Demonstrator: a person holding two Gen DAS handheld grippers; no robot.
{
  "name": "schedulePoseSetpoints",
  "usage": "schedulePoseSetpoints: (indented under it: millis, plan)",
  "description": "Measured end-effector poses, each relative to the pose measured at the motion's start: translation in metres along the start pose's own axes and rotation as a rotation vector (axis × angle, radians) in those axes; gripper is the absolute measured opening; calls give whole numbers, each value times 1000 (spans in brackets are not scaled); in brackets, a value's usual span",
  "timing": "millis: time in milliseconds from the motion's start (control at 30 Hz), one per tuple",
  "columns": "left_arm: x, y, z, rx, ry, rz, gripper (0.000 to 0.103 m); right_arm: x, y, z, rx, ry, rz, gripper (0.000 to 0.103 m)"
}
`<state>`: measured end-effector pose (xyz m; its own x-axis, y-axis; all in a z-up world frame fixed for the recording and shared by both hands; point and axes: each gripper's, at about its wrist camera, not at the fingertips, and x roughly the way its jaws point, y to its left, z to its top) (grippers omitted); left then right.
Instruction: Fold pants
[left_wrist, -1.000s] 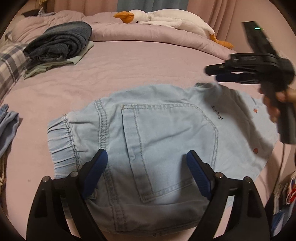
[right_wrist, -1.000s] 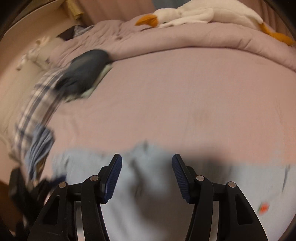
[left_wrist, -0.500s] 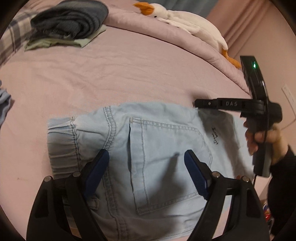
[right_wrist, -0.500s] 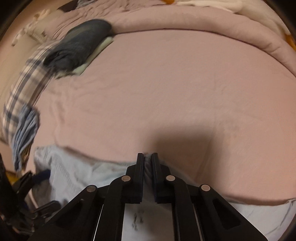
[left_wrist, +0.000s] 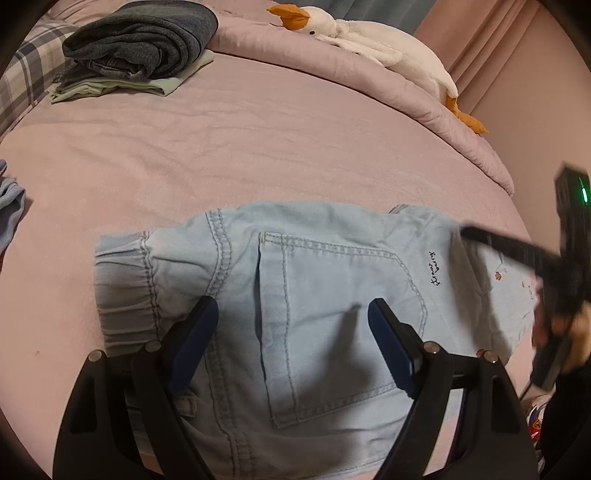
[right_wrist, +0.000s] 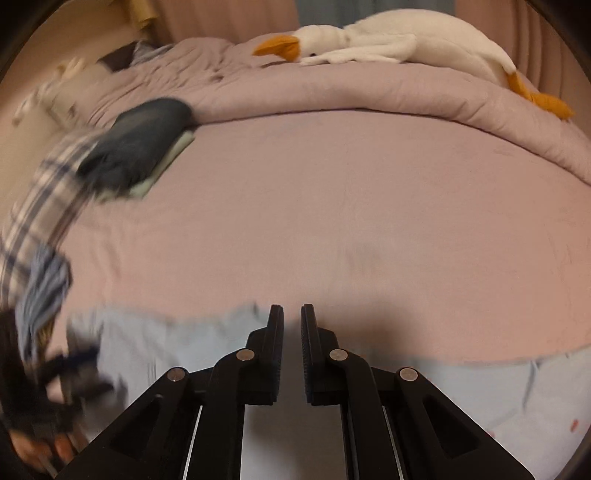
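1. Folding well called for a firm pinch on the pants (left_wrist: 314, 295) edge, lifted evenly. They lay flat on the pink bed (left_wrist: 258, 155).
2. Left gripper (left_wrist: 291, 325) stood wide open over the back pocket (left_wrist: 340, 317), holding nothing.
3. Right gripper (right_wrist: 291, 321) was shut; cloth between its pads could not be told.
4. Only the left view showed the pocket; both showed the plush goose (right_wrist: 388, 37).

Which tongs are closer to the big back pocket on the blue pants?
Left. The left tongs hang open right over the back pocket of the pants. The right tongs sit shut farther off, at the pants' right edge.
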<state>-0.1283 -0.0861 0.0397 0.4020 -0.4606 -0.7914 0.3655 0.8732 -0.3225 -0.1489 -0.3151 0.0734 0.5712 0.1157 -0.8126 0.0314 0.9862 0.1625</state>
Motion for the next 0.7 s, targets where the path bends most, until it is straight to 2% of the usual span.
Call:
schedulePoseSetpoints:
  millis: [200,300,367,533,633,700]
  plan:
    - [1,-1,-4,25,0,17,83,9,21,-64,-124,96,-99,9]
    - [-1,-2,-8,38,2,29,82,-4,34,-92,-196,77,-144,9]
    - [-4,-4,-12,47,8,41,82,-13,35,-105,-200,87,-133,9]
    - [-17,-22,-21,69,3,84,81,-40,12,-124,-100,130,-13,9]
    - [-20,-44,-22,108,-8,46,81,-61,-9,-118,-9,58,52,9]
    - [-17,-65,-21,148,-6,23,80,-69,-21,-108,17,-1,22,12]
